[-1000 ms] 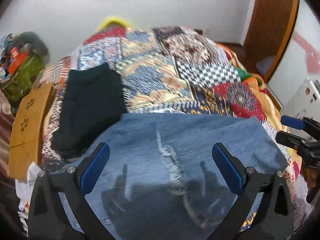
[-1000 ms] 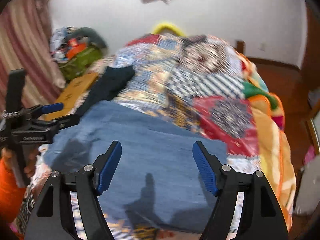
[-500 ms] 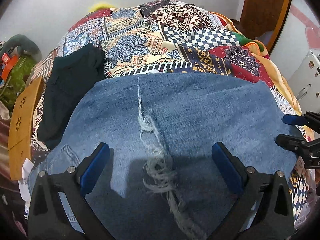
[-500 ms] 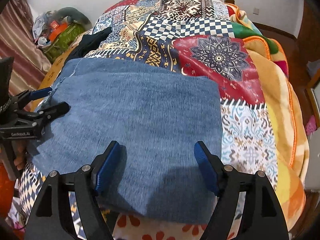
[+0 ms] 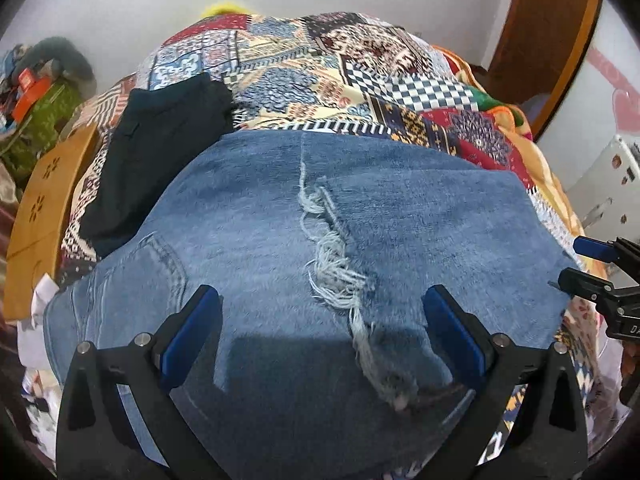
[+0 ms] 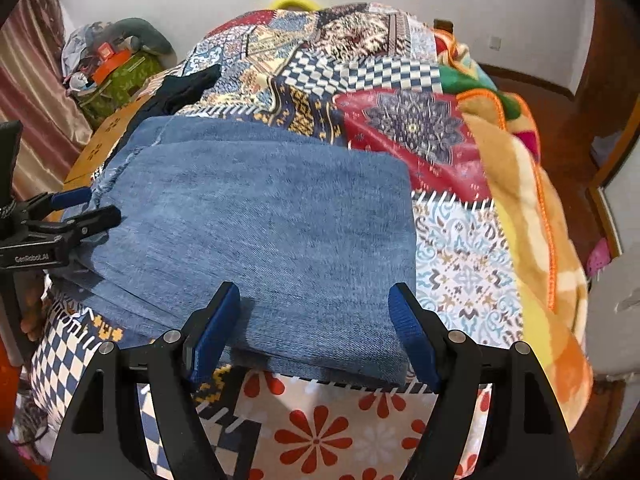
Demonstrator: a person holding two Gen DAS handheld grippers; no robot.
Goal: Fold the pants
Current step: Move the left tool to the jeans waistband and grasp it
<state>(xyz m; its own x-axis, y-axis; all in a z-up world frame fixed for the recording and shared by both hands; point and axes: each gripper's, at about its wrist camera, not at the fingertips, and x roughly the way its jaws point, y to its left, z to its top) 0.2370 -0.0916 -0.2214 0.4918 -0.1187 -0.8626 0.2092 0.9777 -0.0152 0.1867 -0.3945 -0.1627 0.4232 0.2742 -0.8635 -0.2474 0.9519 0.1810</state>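
Observation:
Blue jeans (image 5: 248, 232) lie folded flat on a patchwork bedspread (image 5: 400, 92). A frayed hem edge (image 5: 336, 264) runs down their middle, and a back pocket shows at the left. My left gripper (image 5: 320, 320) is open and empty, just above the near part of the jeans. My right gripper (image 6: 314, 332) is open and empty, at the near edge of the jeans (image 6: 256, 220). The right gripper also shows at the right edge of the left wrist view (image 5: 592, 264). The left gripper shows at the left of the right wrist view (image 6: 76, 208).
A folded black garment (image 5: 160, 140) lies on the bed left of the jeans, also in the right wrist view (image 6: 184, 88). A wooden bed board (image 5: 40, 208) and a pile of clutter (image 5: 36, 92) are at the left. An orange blanket (image 6: 520, 200) drapes the right side.
Both cameras dipped toward the jeans half a second ago and have since pulled back a little toward me. Both grippers stayed open. The jeans lie still.

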